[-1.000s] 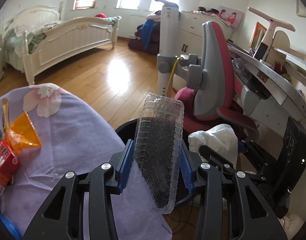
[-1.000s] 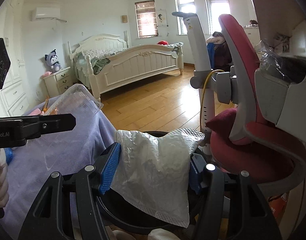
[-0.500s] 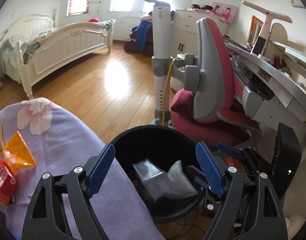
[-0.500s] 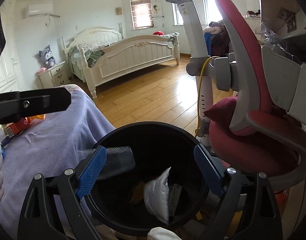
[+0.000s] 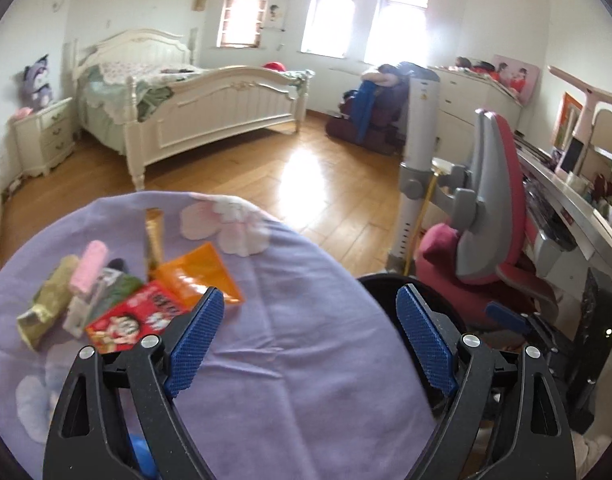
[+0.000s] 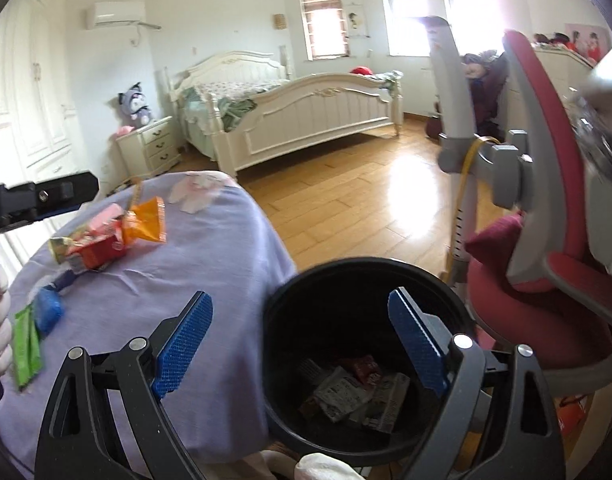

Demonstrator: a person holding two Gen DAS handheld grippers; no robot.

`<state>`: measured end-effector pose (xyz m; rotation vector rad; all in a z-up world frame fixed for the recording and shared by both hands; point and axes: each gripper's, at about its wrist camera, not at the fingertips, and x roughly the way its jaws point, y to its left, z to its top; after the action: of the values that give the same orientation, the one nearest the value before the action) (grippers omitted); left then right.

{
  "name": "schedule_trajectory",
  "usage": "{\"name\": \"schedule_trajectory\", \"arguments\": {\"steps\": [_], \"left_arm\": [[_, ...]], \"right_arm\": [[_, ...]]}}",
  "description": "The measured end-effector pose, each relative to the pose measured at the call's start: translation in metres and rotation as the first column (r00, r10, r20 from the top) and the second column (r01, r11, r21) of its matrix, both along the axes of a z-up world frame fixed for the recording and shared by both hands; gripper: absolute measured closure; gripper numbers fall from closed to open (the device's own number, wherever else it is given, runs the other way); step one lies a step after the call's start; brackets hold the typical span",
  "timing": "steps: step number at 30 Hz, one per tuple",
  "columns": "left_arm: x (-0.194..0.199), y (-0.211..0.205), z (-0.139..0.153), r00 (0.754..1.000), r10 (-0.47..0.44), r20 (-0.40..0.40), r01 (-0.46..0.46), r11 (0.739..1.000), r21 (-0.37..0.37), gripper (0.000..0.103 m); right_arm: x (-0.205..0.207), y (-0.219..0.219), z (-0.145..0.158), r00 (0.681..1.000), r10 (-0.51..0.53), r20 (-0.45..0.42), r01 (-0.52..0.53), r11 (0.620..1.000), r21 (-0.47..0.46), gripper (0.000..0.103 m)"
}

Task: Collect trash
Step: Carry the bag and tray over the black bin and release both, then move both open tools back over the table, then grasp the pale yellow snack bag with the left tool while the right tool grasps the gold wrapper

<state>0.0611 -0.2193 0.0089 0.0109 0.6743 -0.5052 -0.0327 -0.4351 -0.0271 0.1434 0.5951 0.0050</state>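
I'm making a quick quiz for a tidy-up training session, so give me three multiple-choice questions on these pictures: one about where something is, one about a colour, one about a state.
1. Where does the round black plastic bin stand?
A. on the bed
B. on the floor beside the lilac cloth-covered table
C. under the bedside cabinet

2. What colour is the flat triangular foil wrapper lying on the table?
A. orange
B. white
C. black

3. How is the right claw?
A. shut on a wrapper
B. shut and empty
C. open and empty

Answers:
1 B: the bin's rim sits against the table's edge, by the red swivel chair.
2 A: it shows bright orange among the other wrappers.
3 C: its blue pads stand wide apart with nothing between them; the jaws have just been opening.
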Motion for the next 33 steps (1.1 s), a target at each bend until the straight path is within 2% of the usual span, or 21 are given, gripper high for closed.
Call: {"name": "schedule_trajectory", "arguments": {"steps": [5, 9, 11, 14, 17, 22, 24, 27, 31, 32, 33], "left_arm": [[0.015, 0.092, 0.008, 0.991, 0.135, 0.002, -0.135, 0.991, 0.017, 0.016], [0.037, 0.167, 0.008, 0.967, 0.255, 0.003, -0.254, 0.964, 0.082, 0.016], [0.048, 0.196, 0.005, 0.96, 0.281, -0.005, -0.279, 0.956, 0.089, 0.016], [0.064, 0.222, -0.007, 0.961, 0.275, -0.027, -0.27, 0.954, 0.13, 0.016], [0.079, 0.233, -0.019, 0.97, 0.236, -0.052, -0.227, 0.963, 0.145, 0.016], [0.106, 0.225, -0.043, 0.984, 0.154, -0.091, -0.134, 0.972, 0.195, 0.016], [0.117, 0.217, -0.054, 0.983, 0.141, -0.117, -0.113, 0.968, 0.223, 0.017], [0.131, 0.214, -0.064, 0.982, 0.129, -0.141, -0.093, 0.967, 0.236, 0.025], [0.15, 0.216, -0.077, 0.967, 0.156, -0.2, -0.106, 0.964, 0.242, 0.033], [0.152, 0.216, -0.079, 0.966, 0.156, -0.207, -0.104, 0.965, 0.24, 0.04], [0.155, 0.216, -0.08, 0.966, 0.151, -0.209, -0.1, 0.966, 0.237, 0.052]], "right_arm": [[0.022, 0.041, 0.024, 0.992, 0.122, 0.018, -0.121, 0.992, -0.021, 0.014], [0.051, 0.074, 0.046, 0.978, 0.207, 0.021, -0.206, 0.978, -0.033, 0.017], [0.067, 0.093, 0.056, 0.973, 0.231, 0.018, -0.23, 0.971, -0.067, 0.021], [0.092, 0.126, 0.065, 0.957, 0.289, 0.004, -0.287, 0.951, -0.114, 0.028], [0.123, 0.15, 0.067, 0.937, 0.346, -0.035, -0.348, 0.933, -0.091, 0.032], [0.177, 0.183, 0.054, 0.915, 0.383, -0.124, -0.396, 0.913, -0.102, 0.052], [0.201, 0.187, 0.047, 0.905, 0.392, -0.166, -0.406, 0.912, -0.057, 0.052], [0.233, 0.19, 0.035, 0.891, 0.393, -0.228, -0.404, 0.915, -0.002, 0.052], [0.258, 0.192, 0.013, 0.875, 0.382, -0.297, -0.386, 0.921, 0.047, 0.052], [0.262, 0.193, 0.008, 0.874, 0.372, -0.312, -0.376, 0.925, 0.048, 0.052], [0.264, 0.194, 0.005, 0.871, 0.372, -0.32, -0.375, 0.925, 0.056, 0.052]]}}
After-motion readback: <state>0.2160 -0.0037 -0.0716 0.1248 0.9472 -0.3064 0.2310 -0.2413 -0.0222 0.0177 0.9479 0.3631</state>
